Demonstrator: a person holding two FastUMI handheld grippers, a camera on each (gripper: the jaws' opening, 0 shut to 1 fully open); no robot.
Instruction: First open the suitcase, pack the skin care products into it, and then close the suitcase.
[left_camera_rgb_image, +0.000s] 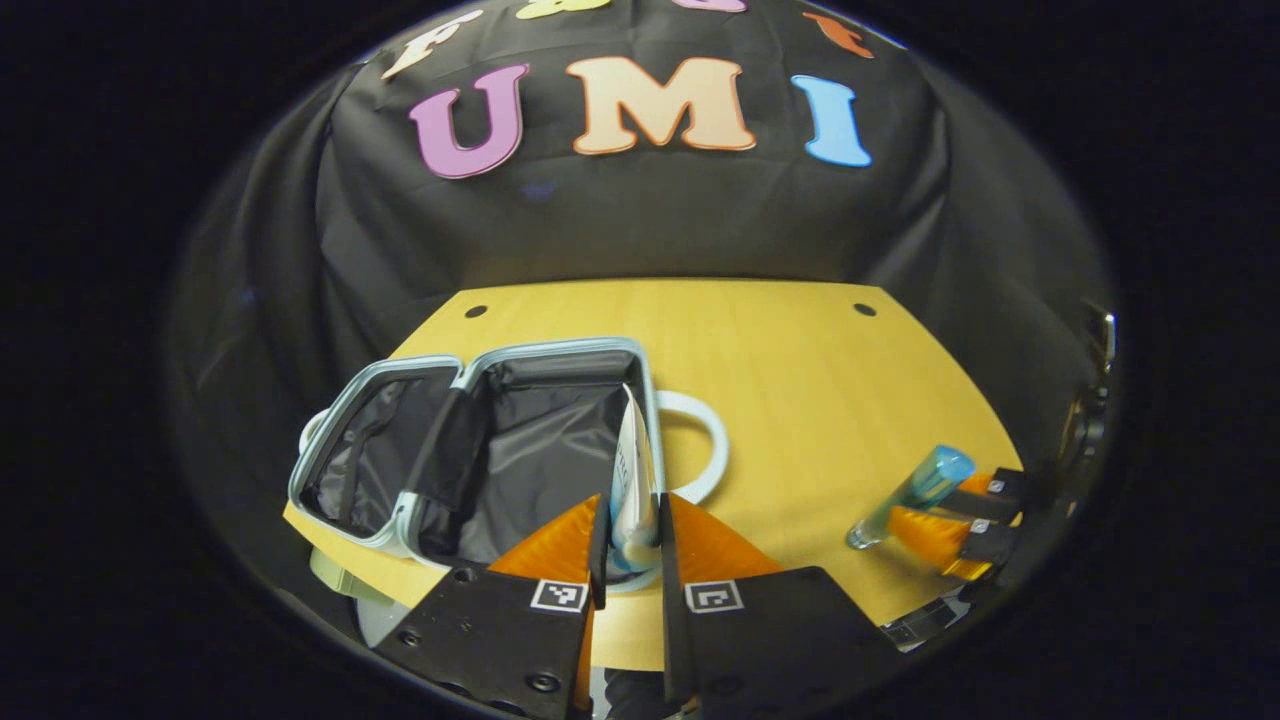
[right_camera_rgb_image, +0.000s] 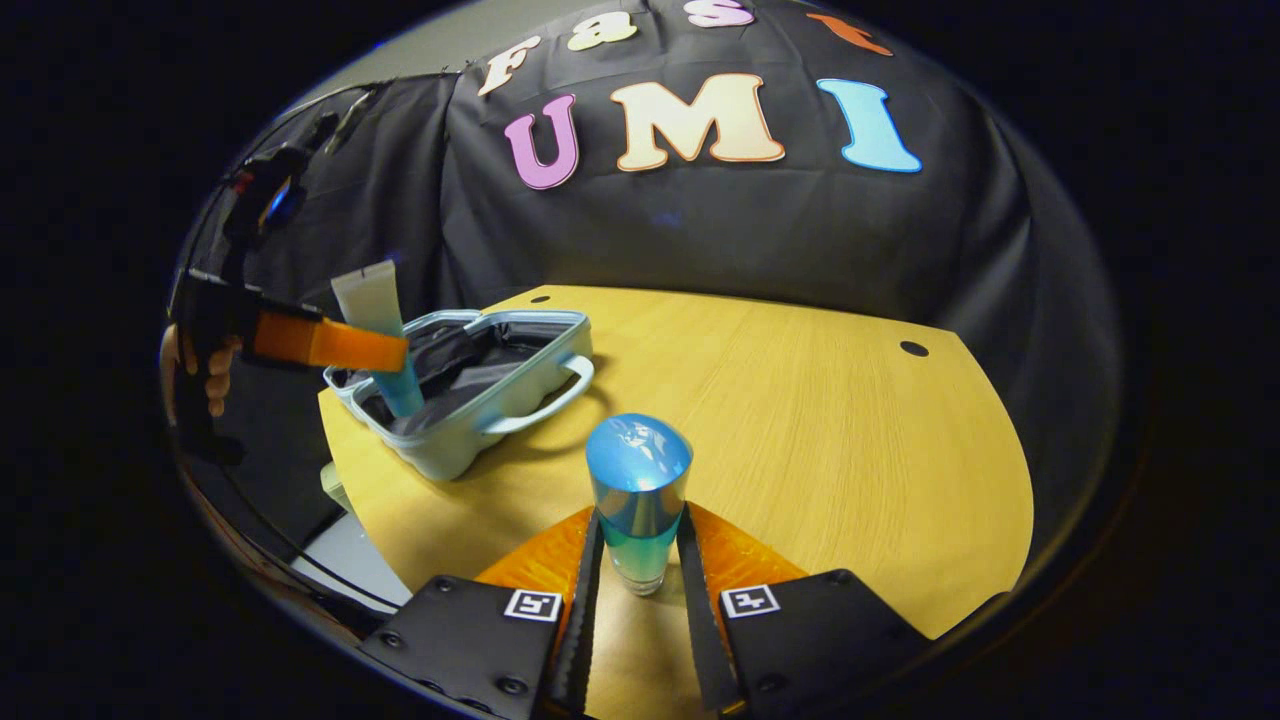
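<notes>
One suitcase open on bench. Two products: left gripper fingers clamp tube over it; right gripper fingers clamp bottle.

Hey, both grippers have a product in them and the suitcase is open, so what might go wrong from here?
The left gripper pinches the tube near the middle, cap down above the suitcase; it may swing or slip before it is low enough. The right gripper holds the bottle near its base, so it might tip. The suitcase looks small; both items may crowd it and foul closing.
</notes>
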